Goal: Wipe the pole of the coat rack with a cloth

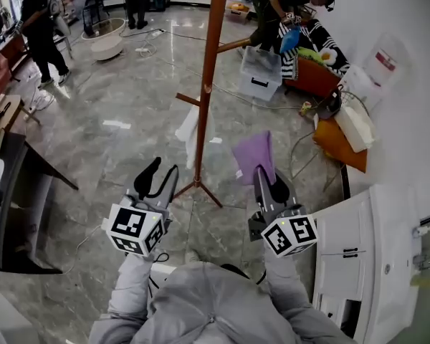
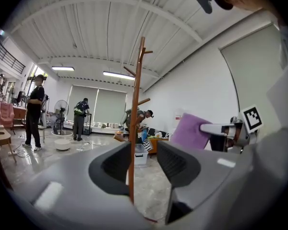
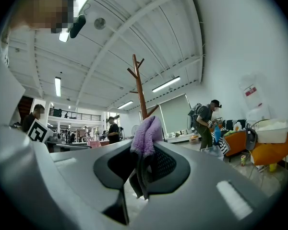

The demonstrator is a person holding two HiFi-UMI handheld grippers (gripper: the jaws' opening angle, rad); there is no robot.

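I judge that the wiping has not yet begun. The purple cloth is in hand, but it does not touch the pole of the coat rack, so the whole wipe is left to do.

My right gripper is clenched on the cloth. In the right gripper view the jaws pinch one folded part of it, the top bunches above them and a short end hangs below. In the head view the cloth stands up from the jaw tips, to the right of the pole and near its lower part, but apart from it.

My left gripper is released, with nothing between its jaws. In the left gripper view the pole shows through the gap, but it stands further off, on the floor.
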